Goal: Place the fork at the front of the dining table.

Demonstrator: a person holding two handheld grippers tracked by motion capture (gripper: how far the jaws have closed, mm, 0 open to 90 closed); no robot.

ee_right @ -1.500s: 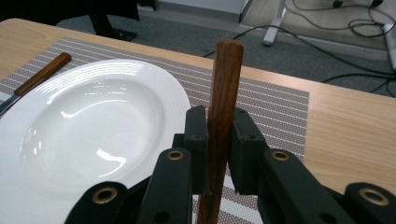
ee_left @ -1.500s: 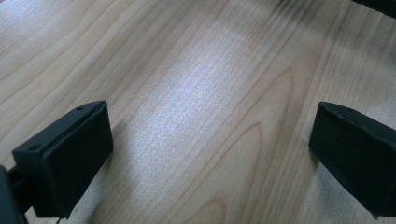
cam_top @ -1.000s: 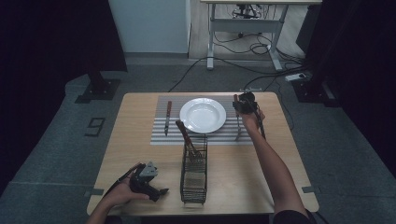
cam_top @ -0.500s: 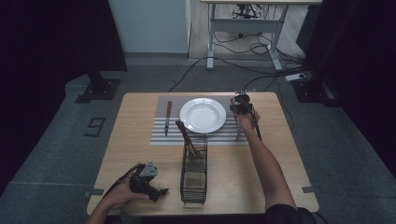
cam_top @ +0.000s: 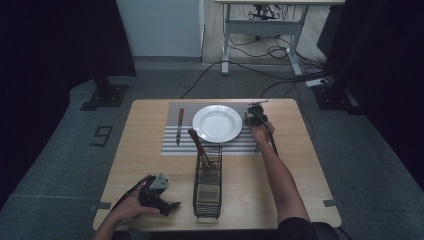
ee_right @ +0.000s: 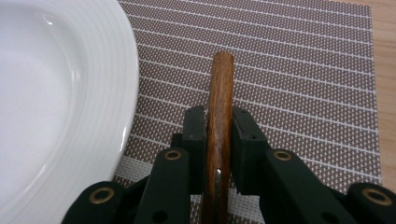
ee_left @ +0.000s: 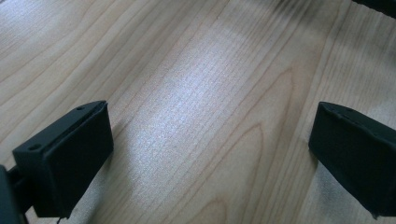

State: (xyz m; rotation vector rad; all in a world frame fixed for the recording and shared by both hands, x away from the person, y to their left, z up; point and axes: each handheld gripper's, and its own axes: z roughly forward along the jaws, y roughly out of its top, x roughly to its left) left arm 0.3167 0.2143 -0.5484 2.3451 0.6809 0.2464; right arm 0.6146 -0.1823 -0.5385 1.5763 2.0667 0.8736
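Utensil with wooden handle is clamped in right gripper, now lowered onto mat beside plate, near table's far edge. Placement judged nearly done. Left gripper is held wide open, empty, at near-left corner.

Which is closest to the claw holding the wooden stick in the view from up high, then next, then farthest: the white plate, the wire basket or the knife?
From the right claw, at the mat's right end:
1. White plate, just beside it, mid-mat.
2. Wire basket, nearer the person, mid-table.
3. Knife, beyond the plate, at the mat's left end.
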